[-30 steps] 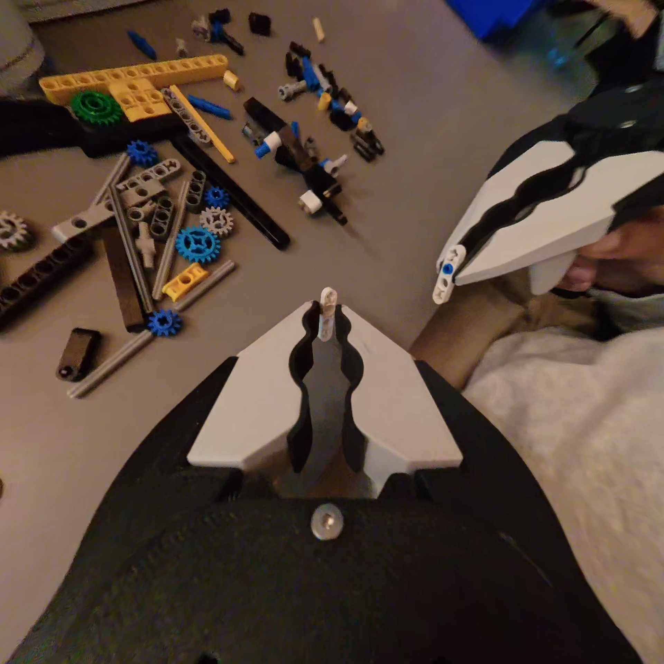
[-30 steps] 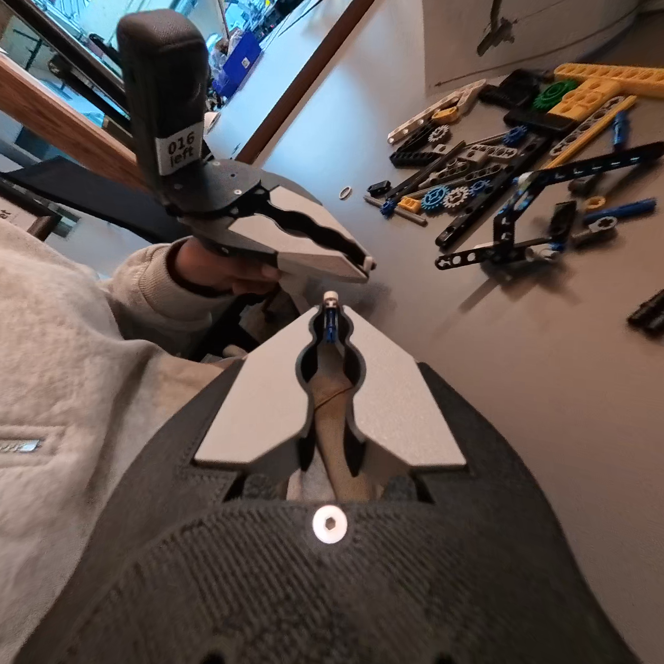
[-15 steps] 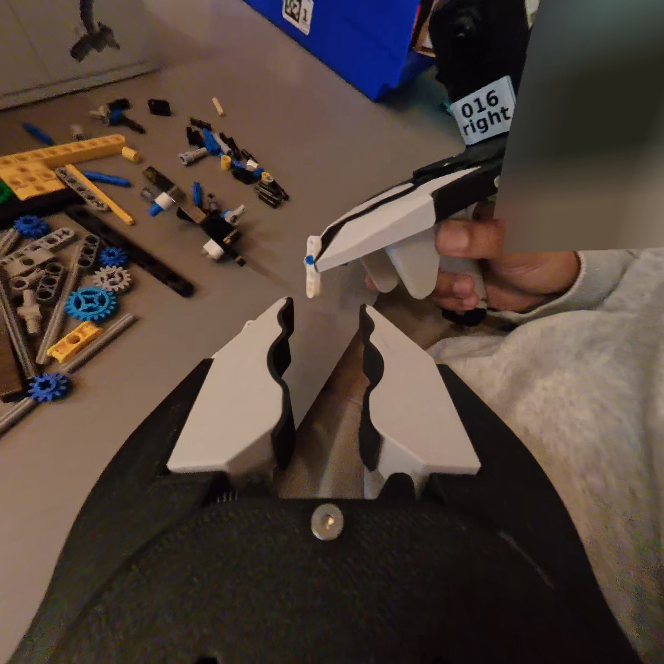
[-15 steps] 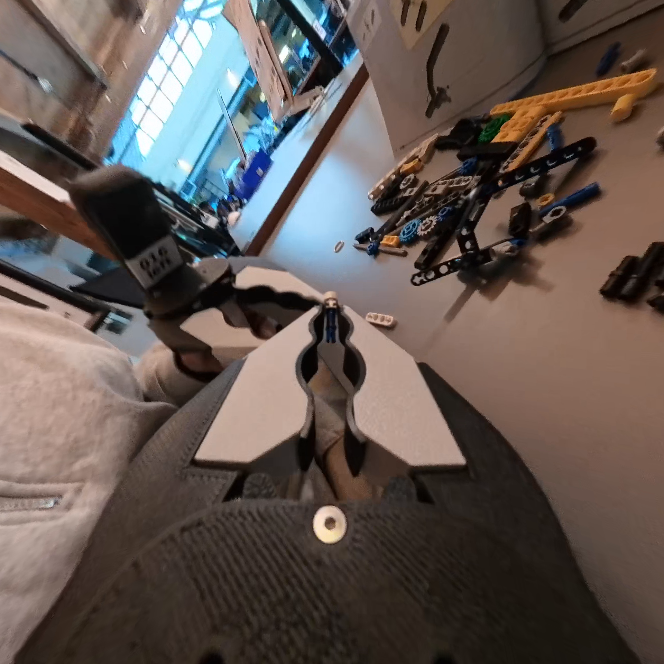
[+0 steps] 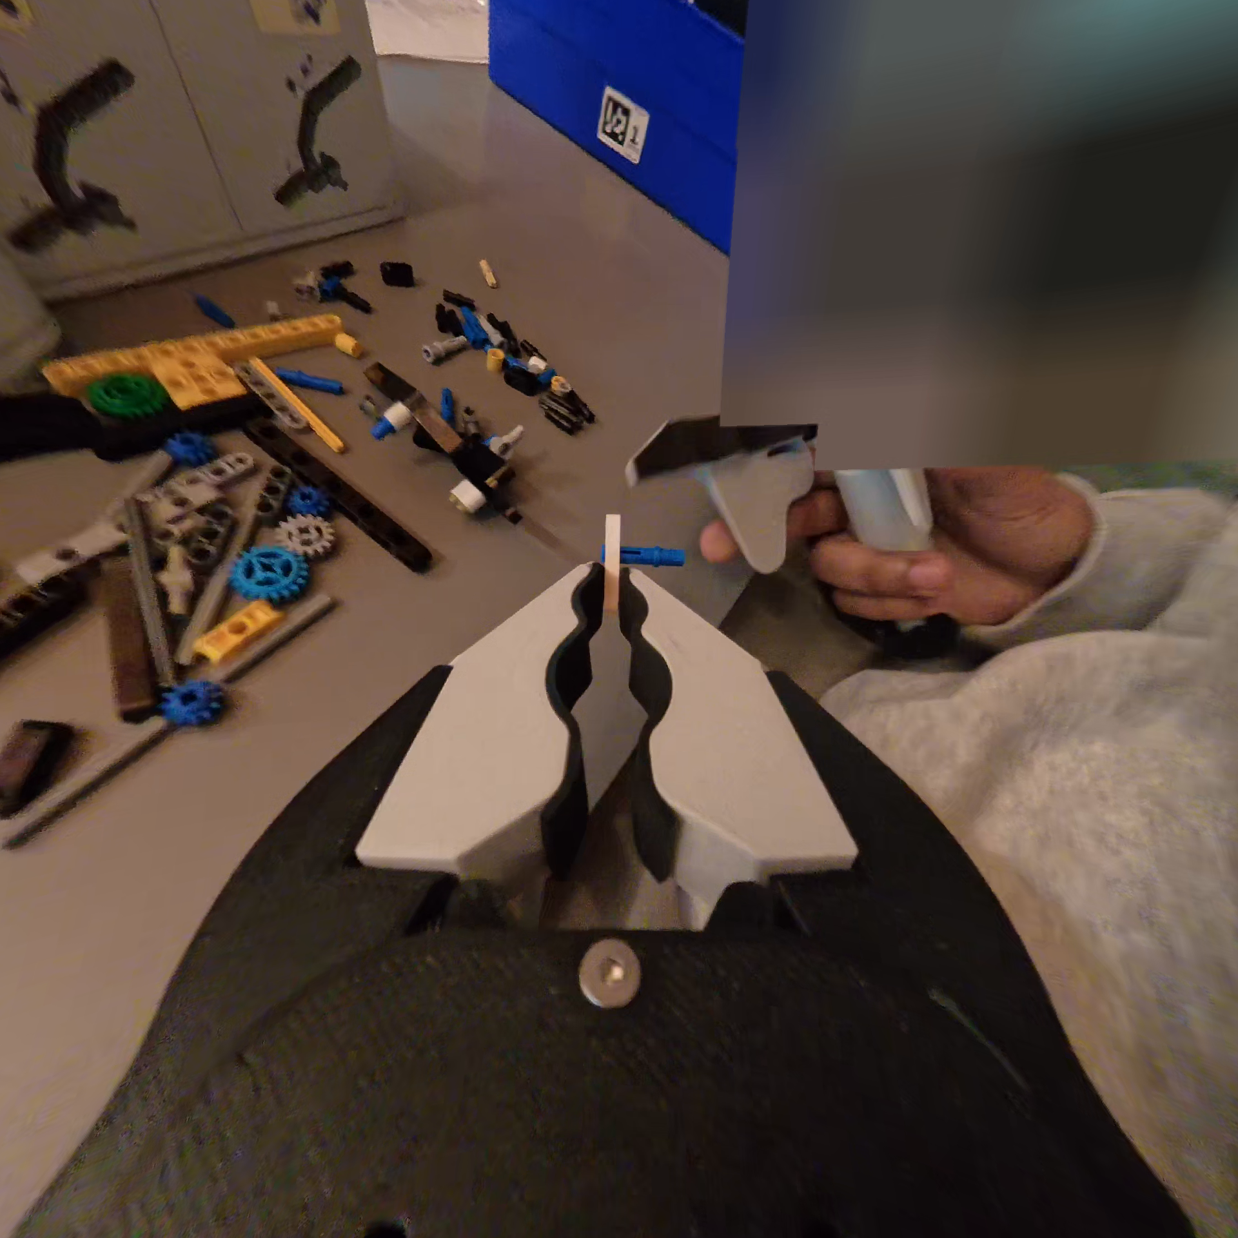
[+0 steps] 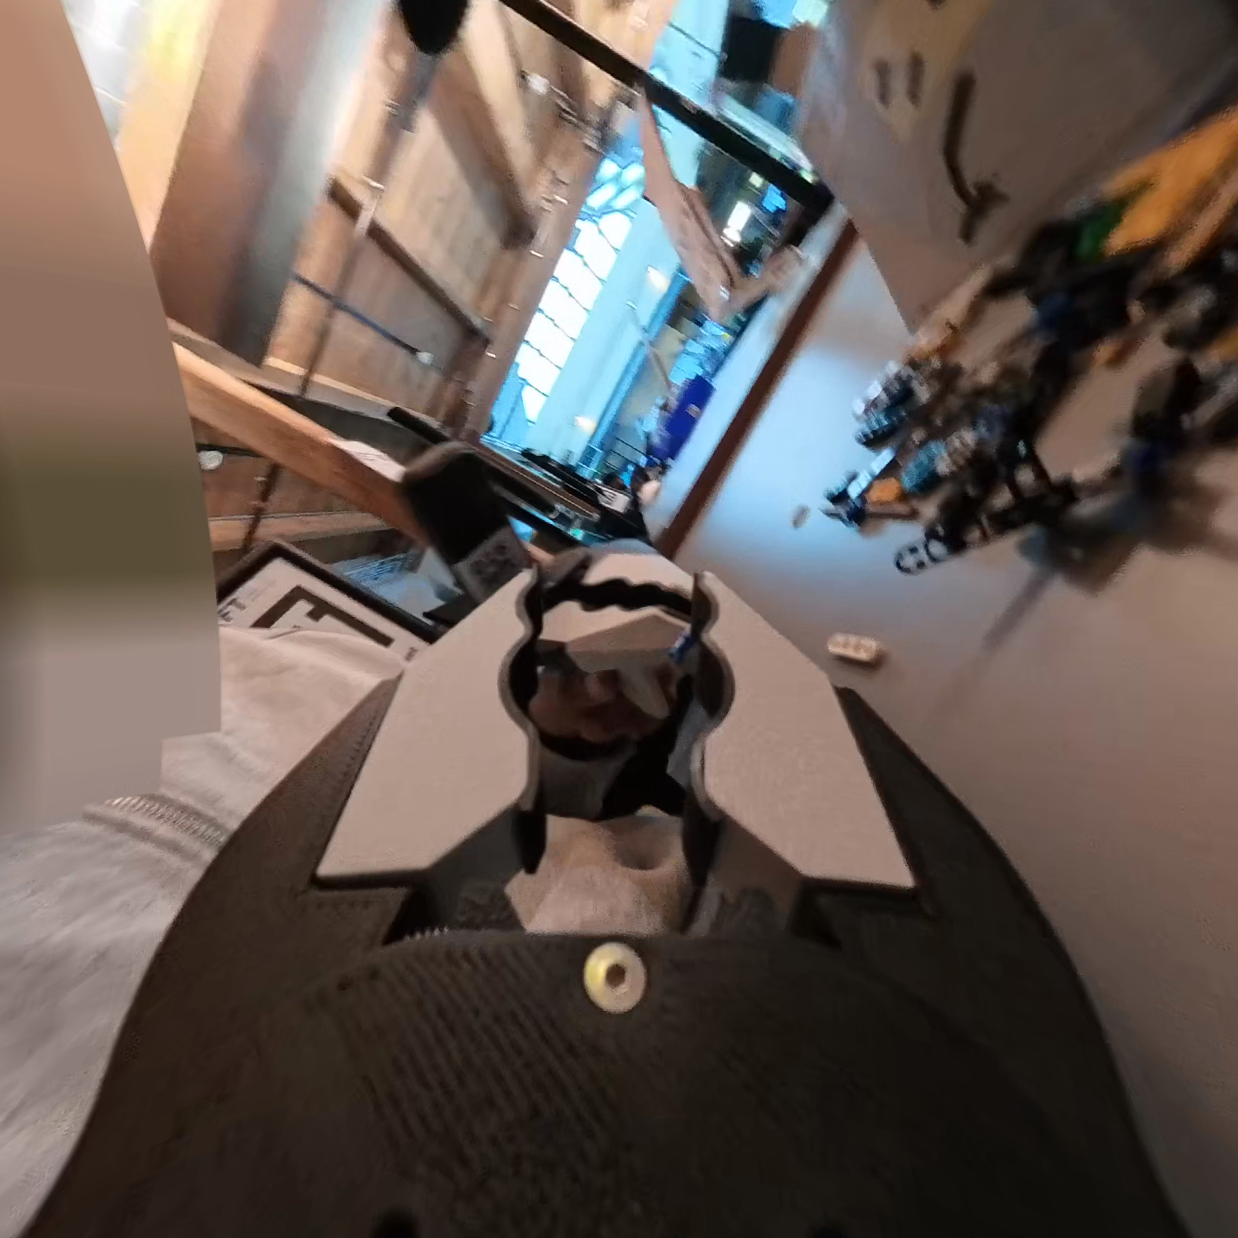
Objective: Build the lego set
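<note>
Grey tabletop fills my left wrist view, with a blue bin at 12 o'clock and a yellow beam at 10 o'clock among the loose parts. Only this view gives a sharp count: one green gear, four blue gears, the biggest at 9 o'clock, and one pale grey gear beside it. My right wrist view blurs that same pile to smears at 2 o'clock, but it alone shows a second small white link lying flat on the table at 3 o'clock.

My left gripper is pinched narrow on a white link standing upright at its tips, and one blue pin sticks through it toward 3 o'clock. My right gripper has its fingers spread wide and grips nothing; my left gripper shows between them. My right hand wraps its handle.
</note>
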Demonstrator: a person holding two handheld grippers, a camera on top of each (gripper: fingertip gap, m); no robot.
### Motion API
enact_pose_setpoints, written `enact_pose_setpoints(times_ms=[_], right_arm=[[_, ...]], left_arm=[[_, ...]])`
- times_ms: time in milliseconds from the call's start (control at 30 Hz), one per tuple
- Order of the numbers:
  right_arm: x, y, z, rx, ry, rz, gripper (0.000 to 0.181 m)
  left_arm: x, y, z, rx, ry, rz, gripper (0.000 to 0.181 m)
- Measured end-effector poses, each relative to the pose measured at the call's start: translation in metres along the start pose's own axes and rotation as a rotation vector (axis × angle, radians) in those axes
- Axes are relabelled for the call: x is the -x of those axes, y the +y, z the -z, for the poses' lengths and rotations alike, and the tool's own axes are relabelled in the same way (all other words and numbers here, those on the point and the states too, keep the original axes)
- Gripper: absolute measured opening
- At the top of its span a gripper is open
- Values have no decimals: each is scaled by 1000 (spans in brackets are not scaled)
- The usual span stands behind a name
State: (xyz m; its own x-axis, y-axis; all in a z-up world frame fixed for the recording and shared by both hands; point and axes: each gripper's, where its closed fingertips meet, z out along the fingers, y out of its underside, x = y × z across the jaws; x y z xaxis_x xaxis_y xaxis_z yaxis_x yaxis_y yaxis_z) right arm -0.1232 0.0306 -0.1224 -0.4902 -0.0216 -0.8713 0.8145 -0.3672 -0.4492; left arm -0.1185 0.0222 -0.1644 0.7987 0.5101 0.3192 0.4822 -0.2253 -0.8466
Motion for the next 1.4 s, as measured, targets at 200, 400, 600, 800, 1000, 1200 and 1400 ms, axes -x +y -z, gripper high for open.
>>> enact_pose_setpoints(times_ms=[200,400,600,800,1000,1200,1400], right_arm=[[1,1,11,95,28,418,52],[16,14,2,129,-48,494,43],[23,20,6,152,-98,513,14],[37,22,9,147,-197,472,30],[39,19,10,128,-197,461,22],[36,19,10,130,-174,466,20],[41,20,10,110,-195,477,20]], left_arm=[[-21,-15,7,-87,301,340,1],[-37,-18,7,-81,368,324,1],[-52,-20,10,-86,444,302,1],[-56,-27,11,-116,483,327,1],[-59,-32,12,-139,466,290,1],[-57,-30,9,-136,373,175,1],[-60,-31,13,-149,391,161,1]])
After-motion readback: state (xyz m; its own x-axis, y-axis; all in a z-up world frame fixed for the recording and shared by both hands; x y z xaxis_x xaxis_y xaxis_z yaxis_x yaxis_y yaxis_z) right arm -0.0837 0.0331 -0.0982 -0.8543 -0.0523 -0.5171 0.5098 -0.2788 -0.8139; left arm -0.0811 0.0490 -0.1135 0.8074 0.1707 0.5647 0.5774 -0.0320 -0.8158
